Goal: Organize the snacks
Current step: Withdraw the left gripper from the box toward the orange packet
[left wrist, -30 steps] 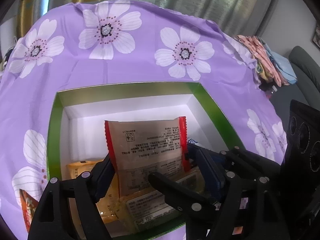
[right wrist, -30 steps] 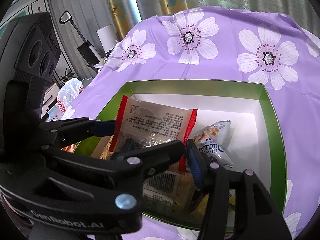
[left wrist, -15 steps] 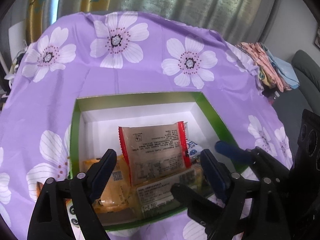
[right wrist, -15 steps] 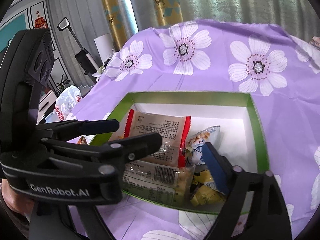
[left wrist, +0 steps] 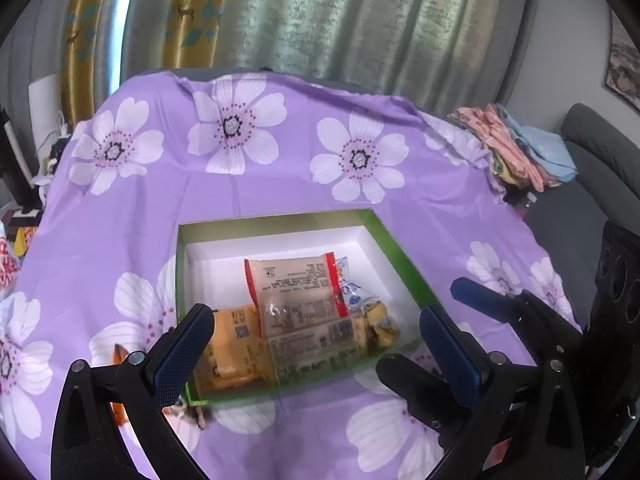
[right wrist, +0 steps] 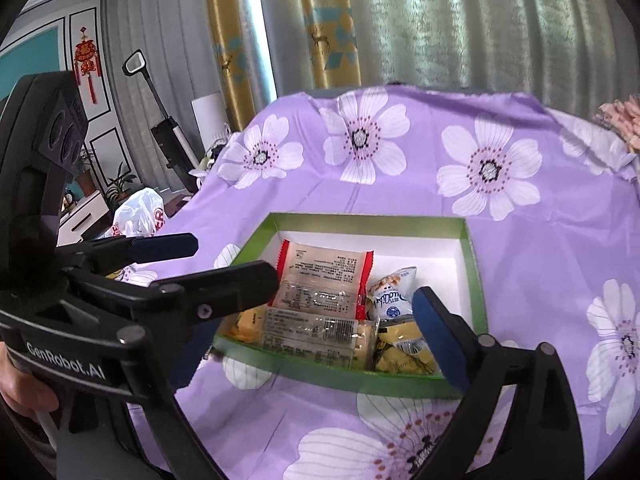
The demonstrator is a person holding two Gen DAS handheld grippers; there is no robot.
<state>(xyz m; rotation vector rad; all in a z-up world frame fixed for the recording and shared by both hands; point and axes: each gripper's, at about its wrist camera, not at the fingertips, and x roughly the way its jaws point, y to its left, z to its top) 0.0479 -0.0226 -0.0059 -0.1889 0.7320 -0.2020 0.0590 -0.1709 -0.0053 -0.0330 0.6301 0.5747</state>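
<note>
A green box [left wrist: 400, 256] with a white inside sits on the purple flowered cloth. In it lie a beige packet with red ends [left wrist: 296, 288] [right wrist: 324, 280], a long clear packet [left wrist: 316, 348], an orange packet [left wrist: 232, 344], a small blue-and-white bag [right wrist: 390, 300] and yellow packets [right wrist: 404, 352]. My left gripper [left wrist: 316, 344] hangs above the box's near edge. Its jaws are opening, with nothing pressed between them. My right gripper [right wrist: 312, 344] is beside it, jaws also opening and holding nothing. Its left finger is partly hidden behind the left gripper [right wrist: 204, 264].
The flowered cloth [left wrist: 280, 184] covers the whole table. An orange snack [left wrist: 118, 360] lies outside the box at the left. Folded clothes [left wrist: 520, 152] are stacked at the far right. A white plastic bag [right wrist: 136, 212] and an upright vacuum [right wrist: 168, 140] stand off to the left.
Both grippers opened wide and drew back and up from the box. The red-ended packet, upright between their fingers before, was let go and now lies in the box.
</note>
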